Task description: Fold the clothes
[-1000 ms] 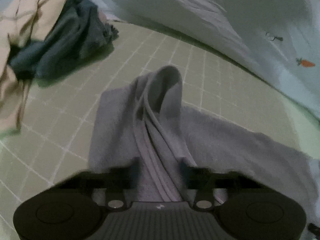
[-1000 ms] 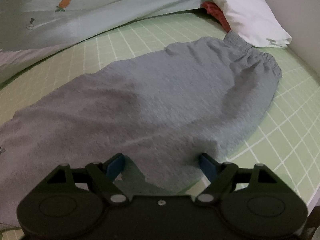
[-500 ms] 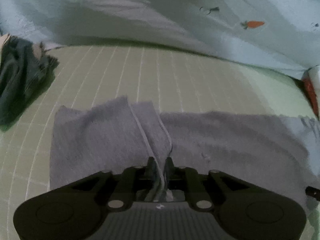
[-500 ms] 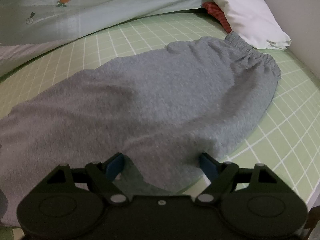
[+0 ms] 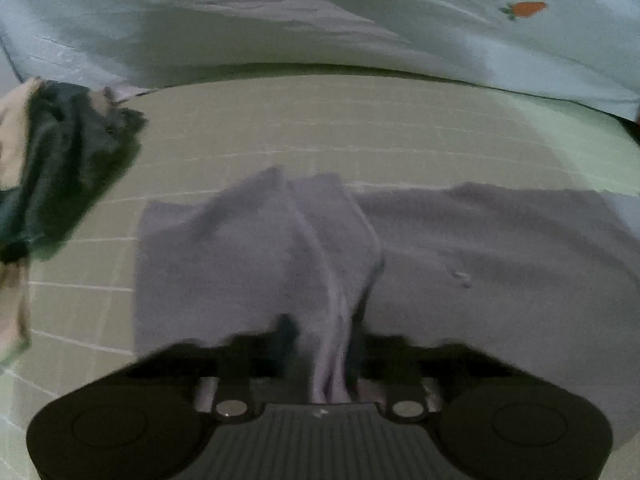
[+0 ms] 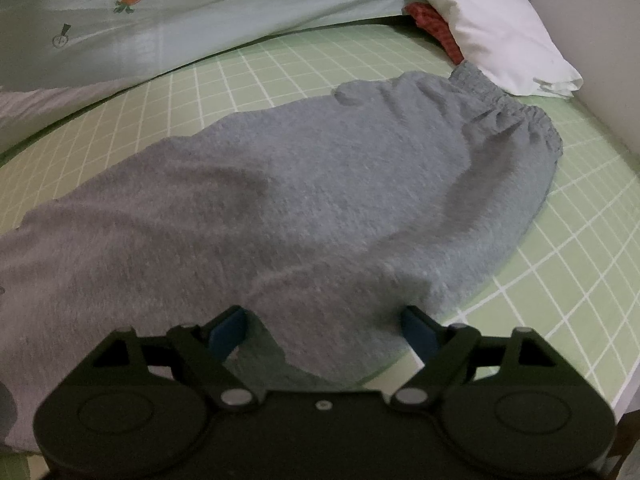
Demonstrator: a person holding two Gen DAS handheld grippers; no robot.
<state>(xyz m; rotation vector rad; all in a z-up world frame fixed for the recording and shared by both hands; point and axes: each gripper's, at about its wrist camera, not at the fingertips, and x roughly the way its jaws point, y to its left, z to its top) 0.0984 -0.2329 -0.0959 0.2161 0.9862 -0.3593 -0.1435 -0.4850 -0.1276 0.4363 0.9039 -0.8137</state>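
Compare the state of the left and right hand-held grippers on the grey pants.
The left hand-held gripper has a bunched ridge of the grey pants between narrowly spaced fingers; the right hand-held gripper is spread wide, straddling a hump of cloth. The left view is blurred, the right sharp. Both sit at the pants' near edge.

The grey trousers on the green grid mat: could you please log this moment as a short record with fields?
garment: grey trousers, spread on the green grid mat
waistband: elastic end beside a folded white cloth
left gripper: a bunched fold between its fingers, blurred
right gripper: open, fingers astride the near edge
elsewhere: dark and beige clothes pile; carrot-print sheet
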